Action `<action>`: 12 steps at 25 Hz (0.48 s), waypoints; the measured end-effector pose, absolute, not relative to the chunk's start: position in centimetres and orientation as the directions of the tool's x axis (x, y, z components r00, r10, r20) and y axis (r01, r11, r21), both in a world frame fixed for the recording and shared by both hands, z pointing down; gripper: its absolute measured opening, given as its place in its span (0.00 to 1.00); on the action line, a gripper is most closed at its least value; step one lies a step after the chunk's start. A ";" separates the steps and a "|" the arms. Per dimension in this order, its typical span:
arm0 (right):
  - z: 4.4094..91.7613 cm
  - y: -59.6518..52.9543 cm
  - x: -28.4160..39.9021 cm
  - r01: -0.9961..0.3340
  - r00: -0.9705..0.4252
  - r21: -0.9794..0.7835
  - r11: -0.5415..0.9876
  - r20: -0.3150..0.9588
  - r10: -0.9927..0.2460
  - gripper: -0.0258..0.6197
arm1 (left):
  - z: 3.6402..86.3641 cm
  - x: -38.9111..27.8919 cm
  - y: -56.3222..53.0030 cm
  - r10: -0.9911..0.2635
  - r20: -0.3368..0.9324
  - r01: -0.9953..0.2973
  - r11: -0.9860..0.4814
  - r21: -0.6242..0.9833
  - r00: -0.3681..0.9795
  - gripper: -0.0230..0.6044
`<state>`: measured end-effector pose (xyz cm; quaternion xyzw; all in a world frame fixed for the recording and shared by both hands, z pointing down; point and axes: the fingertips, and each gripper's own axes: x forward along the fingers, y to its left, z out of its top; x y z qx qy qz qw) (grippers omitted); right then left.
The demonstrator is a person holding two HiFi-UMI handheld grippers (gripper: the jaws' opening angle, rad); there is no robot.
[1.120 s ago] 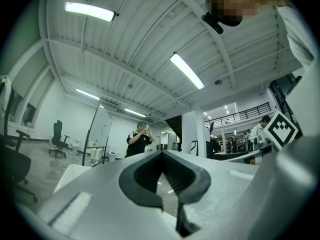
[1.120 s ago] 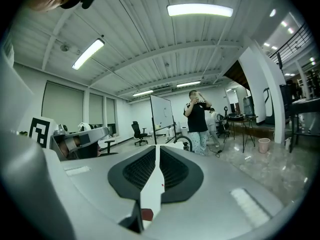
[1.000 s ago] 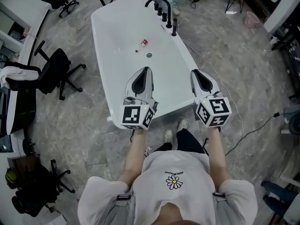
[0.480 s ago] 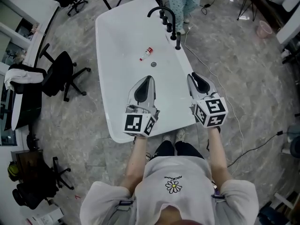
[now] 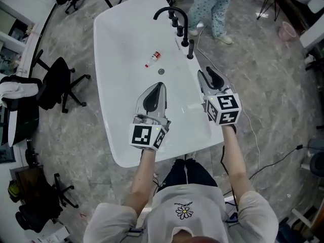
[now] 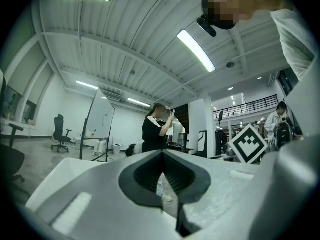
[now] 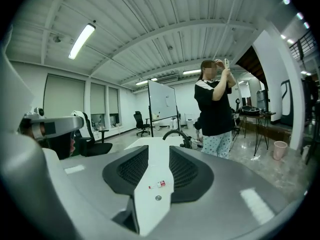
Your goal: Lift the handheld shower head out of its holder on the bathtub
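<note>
1. The black handheld shower head [image 5: 190,48] stood upright in its holder on the right-hand rim of the white oval bathtub [image 5: 121,39]. In the head view it sat upper centre, just below the black arched faucet [image 5: 172,10] and its knobs.
2. We judged the step in hand to be the reach. The right gripper [image 5: 204,76] was the nearer one, its tips a little below the shower head and not touching it.
3. To do it well, we would bring the right gripper up the frame along the rim. We would put one jaw on each side of the handle, close on it squarely, then lift straight up so the hose did not snag on the knobs.
4. The right gripper's jaws stood moderately apart and empty; its own view showed only the tub through the gap.
5. The left gripper [image 5: 158,86] hovered over the basin at centre frame, its jaws parted by only a thin slit and holding nothing.
6. A small red-and-white bottle [image 5: 153,58] lay in the basin, well clear of both grippers.
</note>
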<state>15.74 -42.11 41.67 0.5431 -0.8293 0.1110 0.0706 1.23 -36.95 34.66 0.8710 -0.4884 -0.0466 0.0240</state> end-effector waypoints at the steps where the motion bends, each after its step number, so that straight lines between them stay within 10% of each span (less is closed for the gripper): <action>1: 43.0 -43.9 15.9 -0.920 -0.392 -0.096 0.380 0.245 -0.887 0.26 | 35.6 1.4 -38.0 -0.851 -0.054 -0.847 -0.525 0.088 0.522 0.04; 12: 67.1 -61.2 17.3 -0.953 -0.296 -0.096 0.287 0.501 -0.813 0.38 | 52.1 1.3 -47.3 -0.838 0.014 -0.831 -0.538 0.142 0.545 0.04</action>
